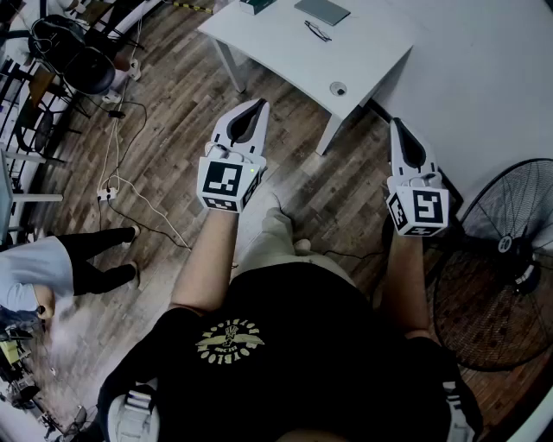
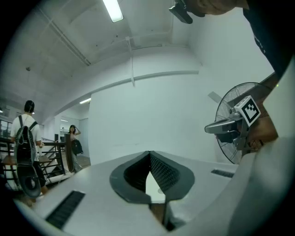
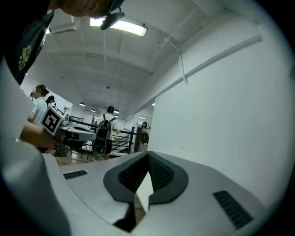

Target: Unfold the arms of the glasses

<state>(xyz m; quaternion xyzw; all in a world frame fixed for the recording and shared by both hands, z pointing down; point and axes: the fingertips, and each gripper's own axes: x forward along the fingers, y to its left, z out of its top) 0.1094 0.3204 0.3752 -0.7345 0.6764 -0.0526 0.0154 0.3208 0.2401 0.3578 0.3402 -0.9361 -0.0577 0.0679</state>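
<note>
found the left hand-held gripper (image 1: pixel 260 105) closed tip to tip, with nothing between the jaws. found the right hand-held gripper (image 1: pixel 397 125) likewise closed and empty. recorded both as level over the wooden floor (image 1: pixel 173 104), well short of the white worktop (image 1: pixel 285 52). noted the glasses (image 1: pixel 317 31) lying on the far part of that worktop, near a grey flat pad (image 1: pixel 322 10); too small to tell how the arms lay. noted also a small round object (image 1: pixel 338 88) by the near edge. judged the unfolding not yet begun. recommended closing in on the worktop first and opening both sets of jaws before reaching. advised steadying the frame front with one, taking one arm near its tip with the other, and swinging it out gently about the hinge. flagged the thin frame as liable to slip or bend under a hard pinch.
</note>
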